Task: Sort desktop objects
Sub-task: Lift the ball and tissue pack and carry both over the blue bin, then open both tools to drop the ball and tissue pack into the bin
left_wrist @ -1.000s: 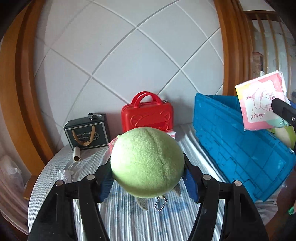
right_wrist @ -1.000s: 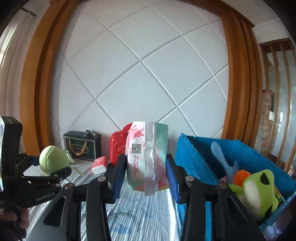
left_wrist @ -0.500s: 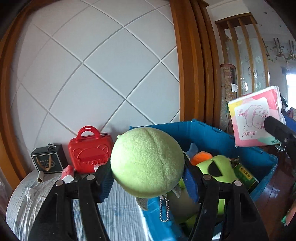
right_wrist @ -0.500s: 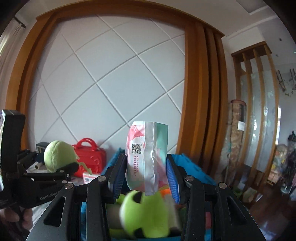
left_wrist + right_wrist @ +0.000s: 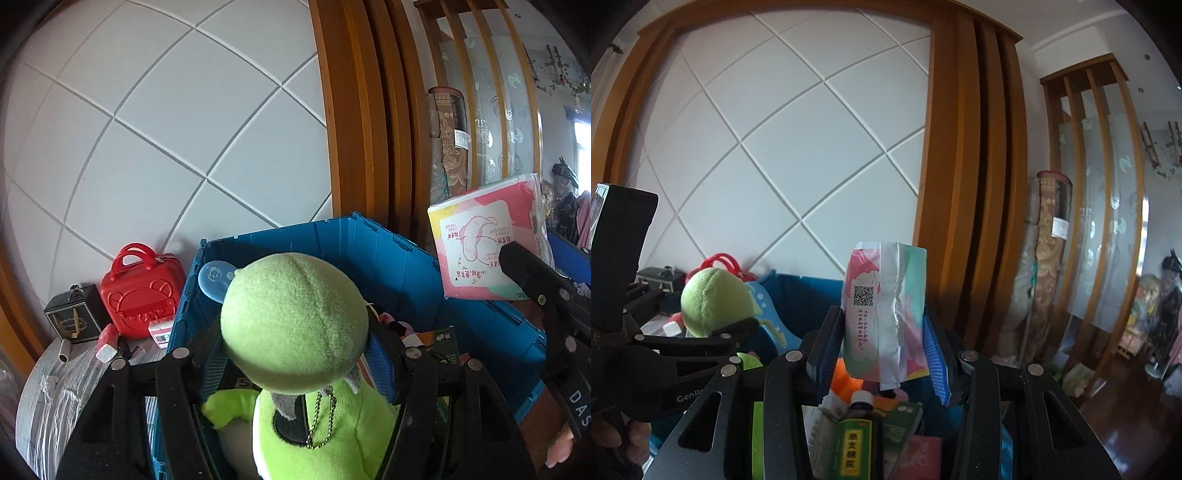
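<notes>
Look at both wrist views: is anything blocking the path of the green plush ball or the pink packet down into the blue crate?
No lid covers the blue crate. Beneath the green plush ball lies a bright green plush toy; beneath the pink packet stands a small bottle among boxes. Both would land on that pile.

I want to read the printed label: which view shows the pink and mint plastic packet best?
The left wrist view: the pink and mint plastic packet shows its broad printed face. The right wrist view shows only its narrow sealed edge and QR code.

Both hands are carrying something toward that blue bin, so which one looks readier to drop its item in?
Probably left. Its green plush ball hangs directly over the blue crate. The right gripper and its pink packet seem nearer the rim.
</notes>
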